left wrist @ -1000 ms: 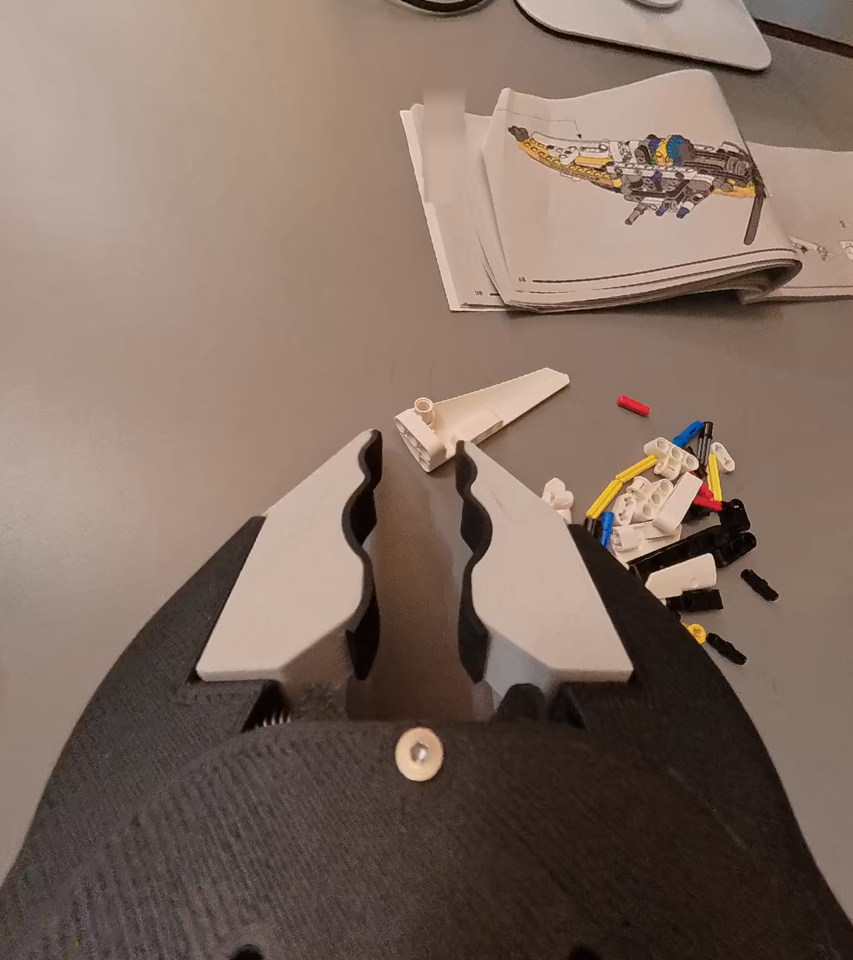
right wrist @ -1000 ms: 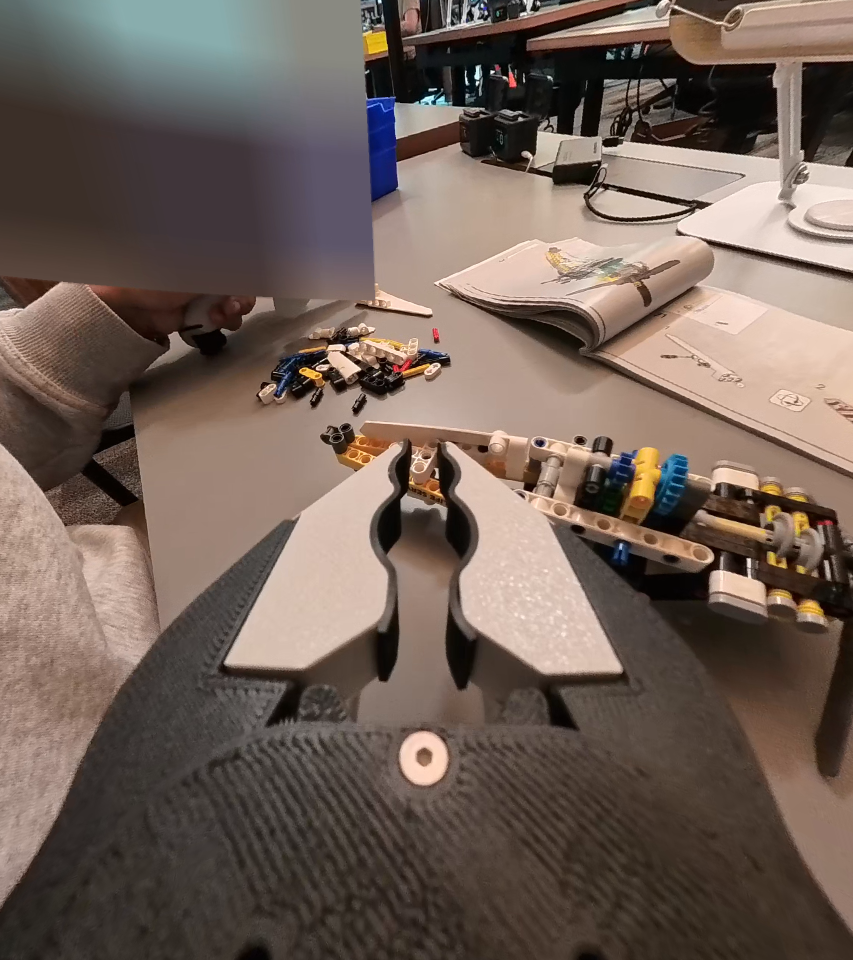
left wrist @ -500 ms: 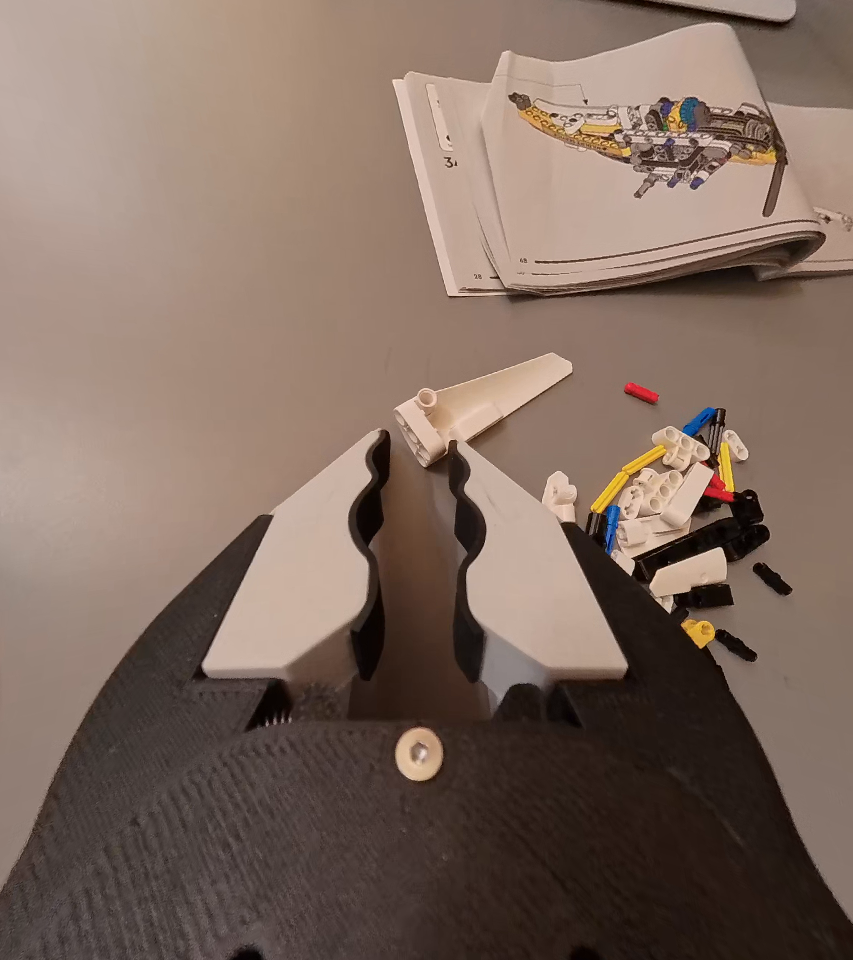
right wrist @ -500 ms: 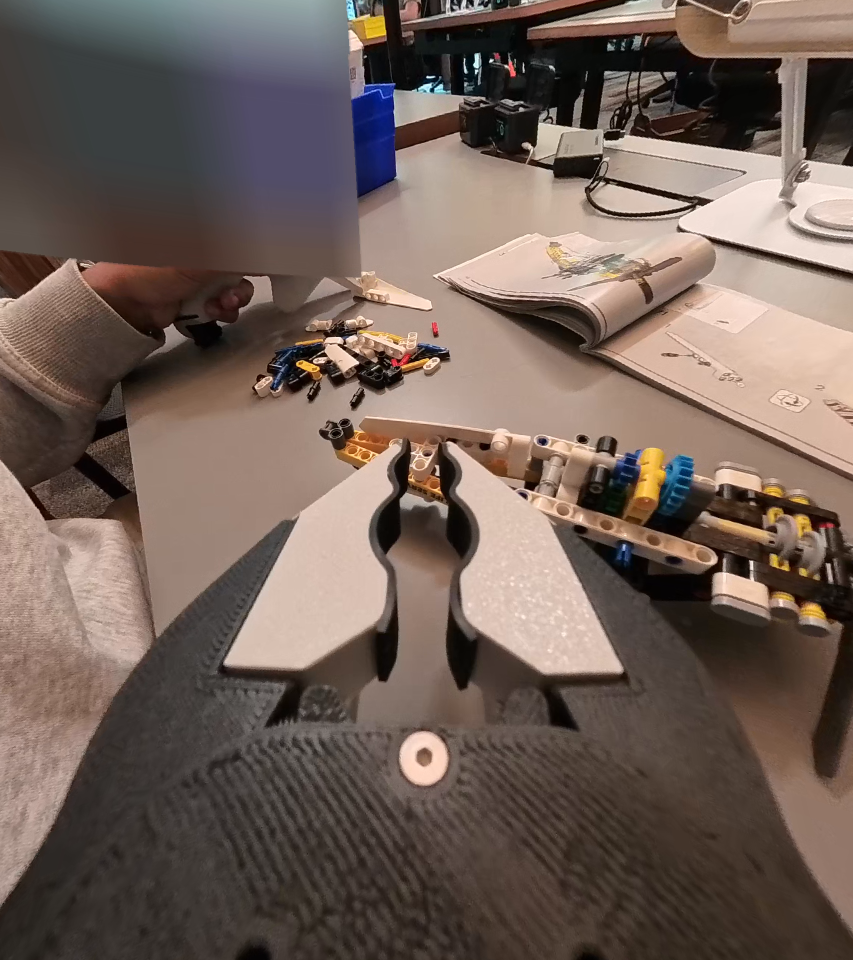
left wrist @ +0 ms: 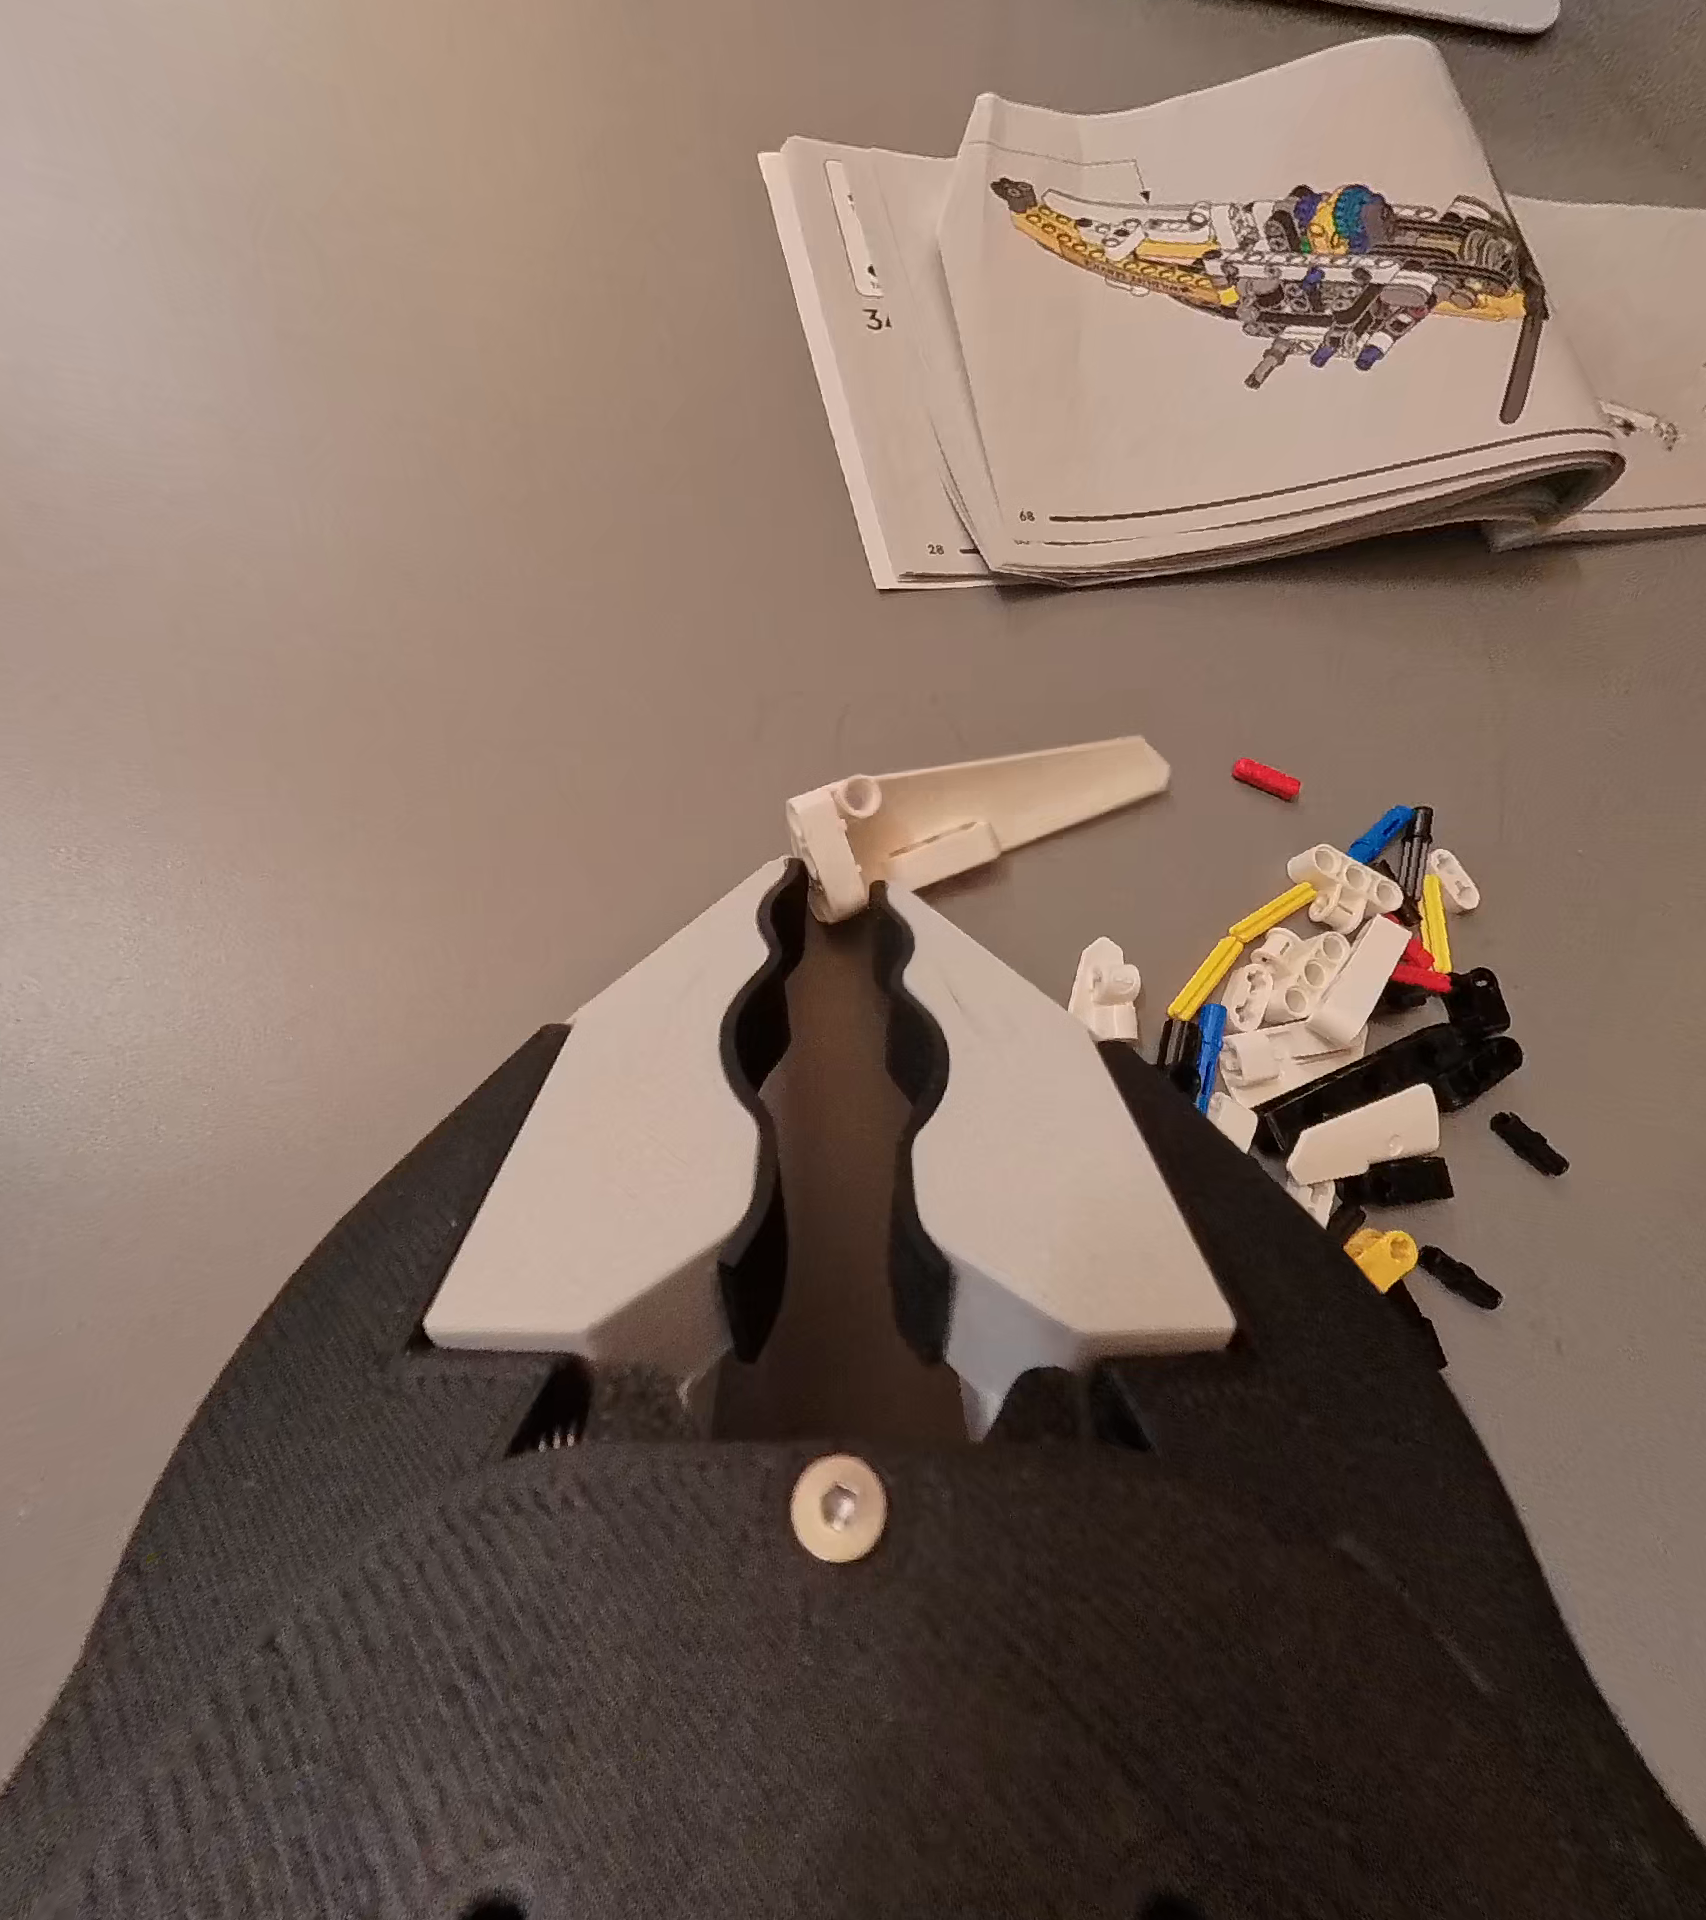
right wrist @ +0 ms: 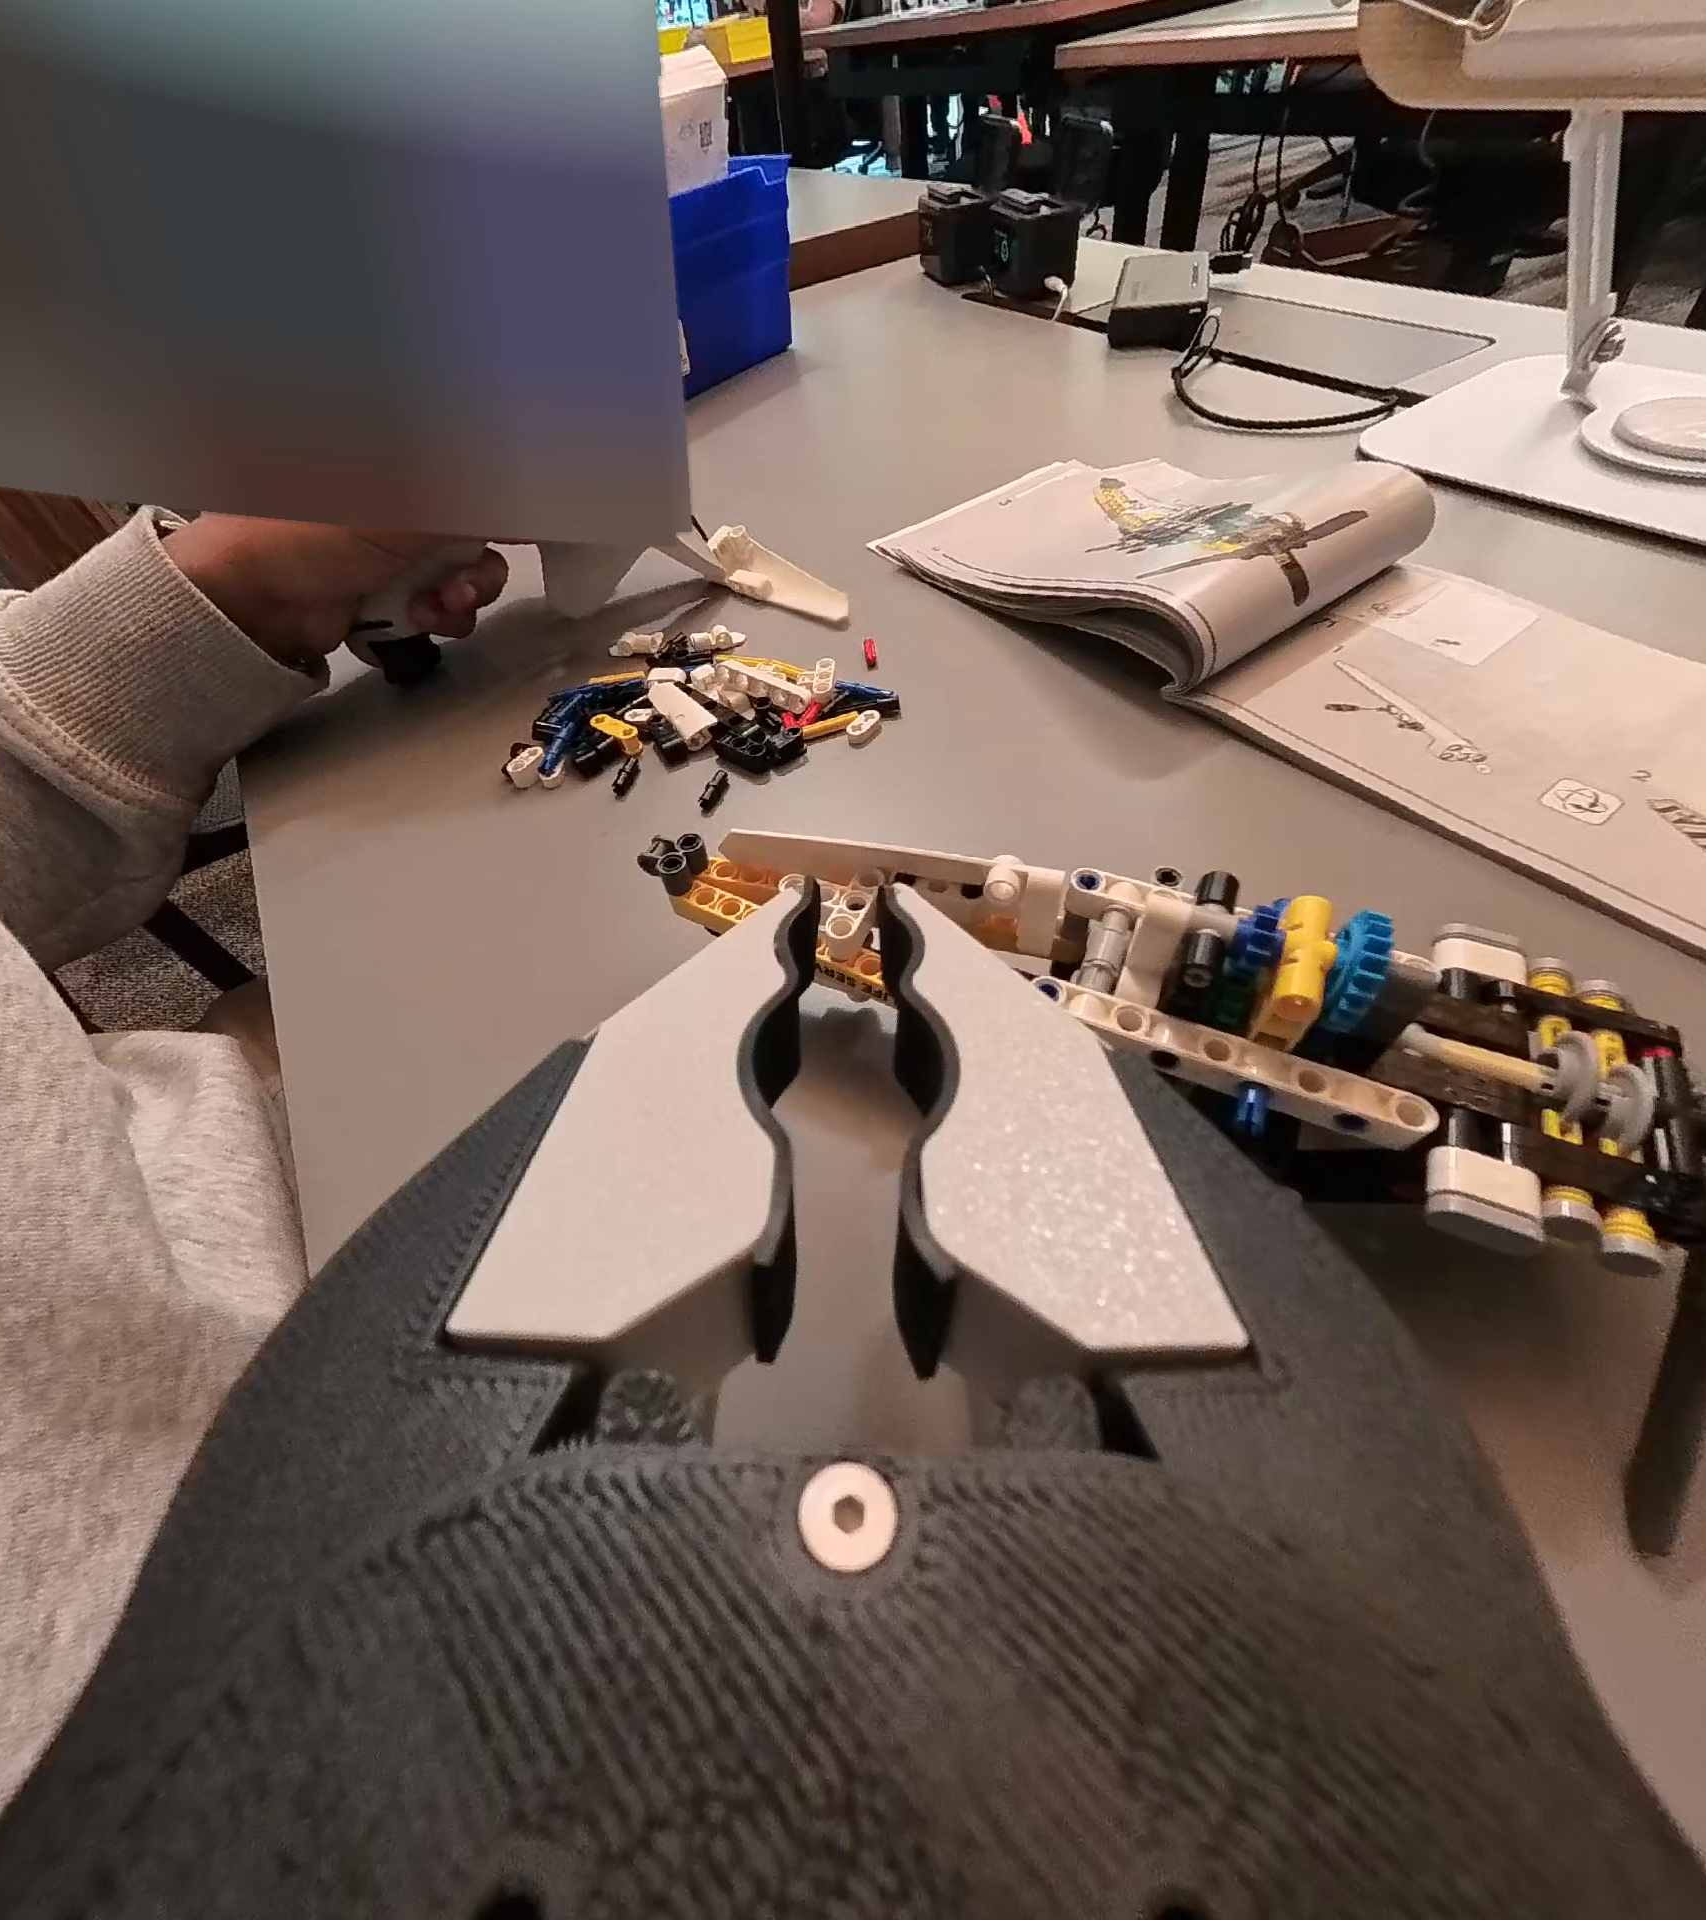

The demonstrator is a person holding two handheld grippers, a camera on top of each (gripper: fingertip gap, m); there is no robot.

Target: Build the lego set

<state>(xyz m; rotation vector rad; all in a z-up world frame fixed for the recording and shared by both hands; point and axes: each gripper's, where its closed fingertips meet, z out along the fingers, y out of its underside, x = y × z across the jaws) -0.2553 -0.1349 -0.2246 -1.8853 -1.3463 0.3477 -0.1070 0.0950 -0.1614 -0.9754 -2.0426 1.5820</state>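
A white wing piece (left wrist: 994,805) lies on the grey table (left wrist: 309,520). My left gripper (left wrist: 841,896) is shut on its thick block end, which is tipped up between the fingertips. The wing also shows far off in the right wrist view (right wrist: 776,582). My right gripper (right wrist: 849,914) is shut on the yellow and white tail of the part-built lego model (right wrist: 1244,997), which rests on the table with its black propeller blade (right wrist: 1680,1392) at the right end.
A pile of loose small pieces (left wrist: 1327,997) lies right of my left gripper, with a red pin (left wrist: 1264,776) beside it. An open instruction booklet (left wrist: 1244,343) lies beyond. A blue bin (right wrist: 729,270), a white lamp base (right wrist: 1607,457) and the table's left edge (right wrist: 267,935) show. Tip to tip, the grippers are about 30 cm apart.
My left gripper moved forward and closed on the wing's block end, tipping that end up. The right gripper stayed shut on the model's tail.
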